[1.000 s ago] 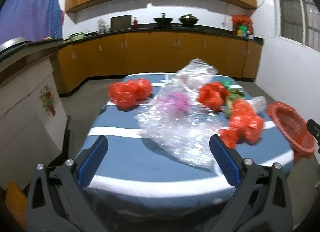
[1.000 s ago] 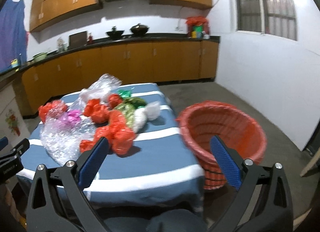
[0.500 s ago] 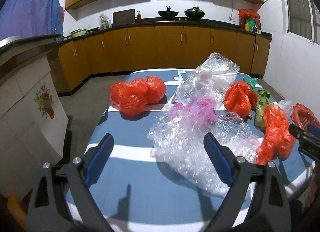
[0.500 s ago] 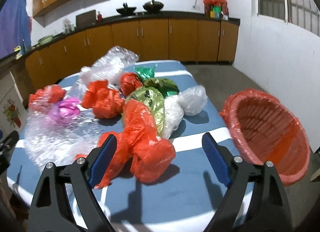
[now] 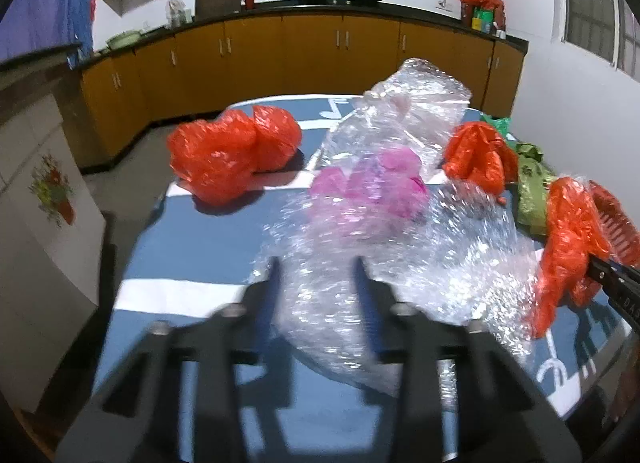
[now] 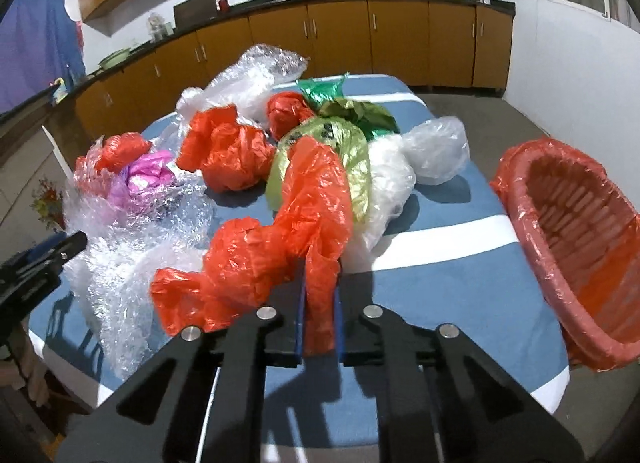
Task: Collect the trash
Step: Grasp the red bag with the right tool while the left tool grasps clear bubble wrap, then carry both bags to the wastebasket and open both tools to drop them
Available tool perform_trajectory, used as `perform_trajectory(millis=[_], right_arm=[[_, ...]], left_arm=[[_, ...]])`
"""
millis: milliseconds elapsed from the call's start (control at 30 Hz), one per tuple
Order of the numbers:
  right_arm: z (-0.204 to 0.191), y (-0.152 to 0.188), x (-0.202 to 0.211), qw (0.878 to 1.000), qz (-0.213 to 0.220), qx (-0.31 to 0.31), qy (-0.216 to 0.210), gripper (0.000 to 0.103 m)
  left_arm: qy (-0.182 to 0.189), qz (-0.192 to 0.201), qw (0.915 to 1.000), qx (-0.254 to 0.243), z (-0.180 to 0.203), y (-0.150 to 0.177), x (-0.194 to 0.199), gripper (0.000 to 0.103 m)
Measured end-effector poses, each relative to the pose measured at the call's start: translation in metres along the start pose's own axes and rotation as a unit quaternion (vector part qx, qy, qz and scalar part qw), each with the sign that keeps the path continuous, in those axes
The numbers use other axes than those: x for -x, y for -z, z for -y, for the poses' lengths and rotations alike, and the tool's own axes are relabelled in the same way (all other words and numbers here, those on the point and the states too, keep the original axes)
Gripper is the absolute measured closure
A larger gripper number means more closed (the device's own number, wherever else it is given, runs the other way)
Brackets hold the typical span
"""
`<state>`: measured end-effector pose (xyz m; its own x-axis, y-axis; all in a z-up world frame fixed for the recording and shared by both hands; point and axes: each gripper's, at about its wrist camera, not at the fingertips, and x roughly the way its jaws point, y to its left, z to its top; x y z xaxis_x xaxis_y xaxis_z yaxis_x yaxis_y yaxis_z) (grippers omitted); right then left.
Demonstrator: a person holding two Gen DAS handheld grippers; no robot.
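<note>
The left tool (image 5: 316, 275) has its 2 fingers drawn in around a fold of the bubble wrap (image 5: 400, 263); motion blur hides whether they are fully pinched, so I cannot tell if it is clamped yet. The bubble wrap is a clear, crinkled sheet lying loose on the blue-and-white desk (image 5: 192, 263), spreading ahead and to the right of this tool, with a pink bag (image 5: 372, 187) tucked under it further ahead. It should be very light, soft and springy, likely to slither and trail, so a bunched fold near its middle is a better hold than a thin edge. Further ahead and left sits a crumpled red bag (image 5: 224, 151). The right tool (image 6: 319, 303) is closed tight on a hanging tail of the long orange bag (image 6: 280, 235), which twists away ahead and to its left, resting on the desk. This thin film should weigh almost nothing, but may stretch or slide out of a narrow pinch. Beyond it lie a green bag (image 6: 332, 155) and a white bag (image 6: 436, 151). Just right of this tool, off the desk's edge, stands the red basket (image 6: 576, 239), lined with red plastic and open.
</note>
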<state>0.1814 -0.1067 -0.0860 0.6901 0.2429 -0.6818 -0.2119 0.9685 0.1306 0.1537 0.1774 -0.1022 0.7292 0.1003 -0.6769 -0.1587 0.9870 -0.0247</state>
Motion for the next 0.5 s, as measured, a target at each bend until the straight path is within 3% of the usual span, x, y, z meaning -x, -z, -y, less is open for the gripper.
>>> perform_trajectory(millis=[67, 133, 500], right_arm=[[0.000, -0.002, 0.009, 1.000, 0.011, 0.001, -0.004, 0.094], [-0.001, -0.005, 0.016, 1.000, 0.019, 0.001, -0.005, 0.094], [0.009, -0.017, 0.057, 0.997, 0.071, -0.009, -0.008, 0.095]], left_arm=[[0.012, 0.002, 0.9999, 0.006, -0.001, 0.001, 0.003, 0.092], [0.019, 0.009, 0.9997, 0.008, -0.001, 0.001, 0.009, 0.096], [0.050, 0.064, 0.9967, 0.004, 0.008, -0.006, 0.060, 0.099]])
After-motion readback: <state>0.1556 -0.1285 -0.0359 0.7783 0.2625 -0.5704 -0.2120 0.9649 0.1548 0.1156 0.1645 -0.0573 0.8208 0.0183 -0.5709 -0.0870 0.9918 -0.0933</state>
